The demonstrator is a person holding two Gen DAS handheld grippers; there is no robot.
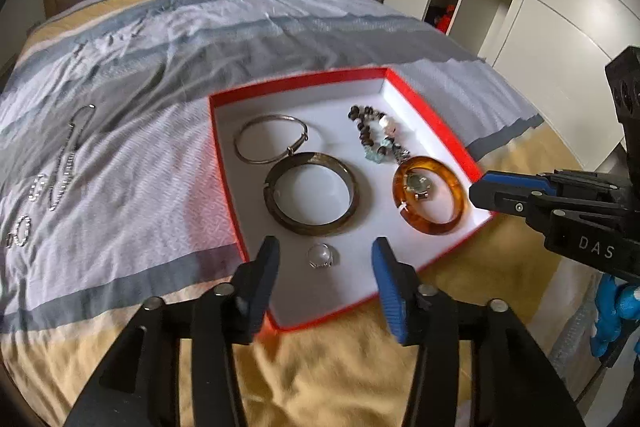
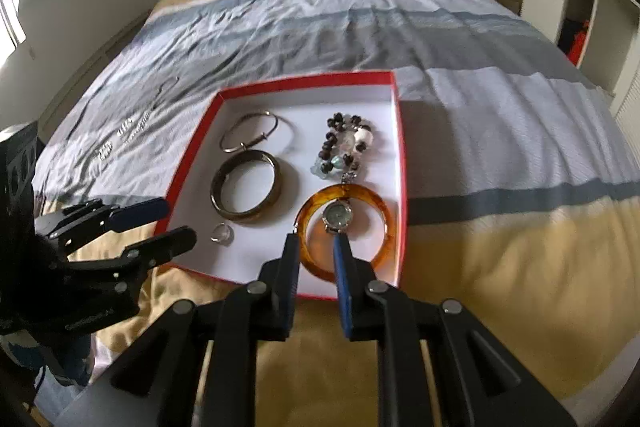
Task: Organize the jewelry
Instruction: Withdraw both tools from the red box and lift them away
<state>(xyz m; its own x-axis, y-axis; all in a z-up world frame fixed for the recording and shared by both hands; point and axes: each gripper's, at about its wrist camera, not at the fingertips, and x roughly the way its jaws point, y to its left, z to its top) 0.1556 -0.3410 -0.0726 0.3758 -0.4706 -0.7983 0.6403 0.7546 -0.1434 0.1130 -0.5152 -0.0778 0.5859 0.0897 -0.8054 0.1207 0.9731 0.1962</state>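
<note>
Left wrist view: ring (image 1: 320, 255) on the white floor of red box (image 1: 296, 83), near corner, framed between wide-open, empty left hand-held gripper (image 1: 325, 265). Beyond ring, dark bangle (image 1: 310, 194), then thin bangle (image 1: 271, 138). Right of ring, amber bangle (image 1: 430, 195) ringing watch (image 1: 418, 185); right hand-held gripper (image 1: 478, 191) at that box edge, seemingly empty, jaws part open. Left of box, loose chains (image 1: 60, 179) on bed, likely yet unsorted.

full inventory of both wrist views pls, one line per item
box: 1, red rim, white inside, on bed
thin bangle: 1, silver, box far left
wide bangle: 1, dark bronze, box centre
amber bangle: 1, orange, box right
watch: 1, grey face, inside amber bangle
beaded bracelet: 1, dark and pale beads, box far right
ring: 1, clear stone, box near edge
chain pieces: several, silvery, on bedspread left of box
bed: 1, blue, grey, yellow stripes
left gripper: open over ring
right gripper: open over amber bangle
</note>
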